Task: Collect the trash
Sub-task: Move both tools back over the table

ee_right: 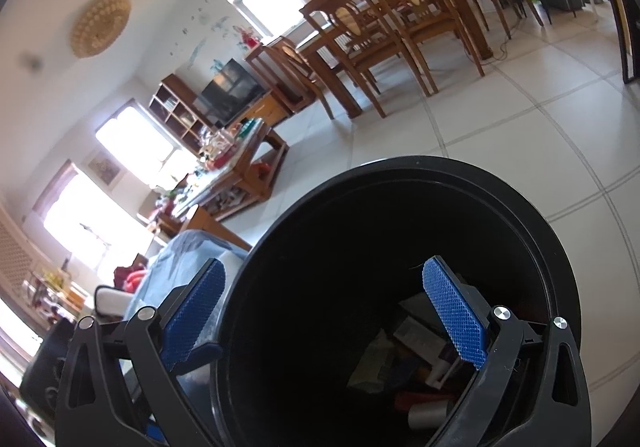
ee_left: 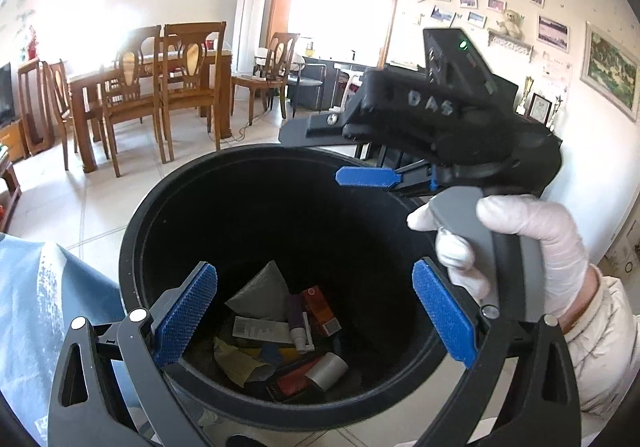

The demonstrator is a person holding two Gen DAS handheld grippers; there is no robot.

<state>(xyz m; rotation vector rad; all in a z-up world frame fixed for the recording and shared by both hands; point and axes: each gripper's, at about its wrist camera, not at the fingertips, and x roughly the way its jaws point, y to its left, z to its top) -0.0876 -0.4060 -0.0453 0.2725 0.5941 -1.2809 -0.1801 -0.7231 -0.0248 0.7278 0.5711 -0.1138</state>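
A black round trash bin [ee_left: 132, 247] stands on the tiled floor, with several pieces of trash [ee_left: 280, 331] at its bottom: cartons, tubes, paper scraps. My left gripper [ee_left: 316, 315] is open and empty above the bin's near rim. My right gripper [ee_left: 366, 177], held by a white-gloved hand [ee_left: 532, 247], hovers over the far right rim. In the right wrist view the right gripper [ee_right: 324, 311] is open and empty, one finger outside the bin [ee_right: 560, 255], one inside above the trash [ee_right: 412, 359].
A blue cloth [ee_left: 44, 311] lies left of the bin. A wooden dining table with chairs [ee_left: 160, 87] stands behind on the tiled floor [ee_right: 520, 119]. A cluttered coffee table [ee_right: 236, 175] and TV cabinet stand further left.
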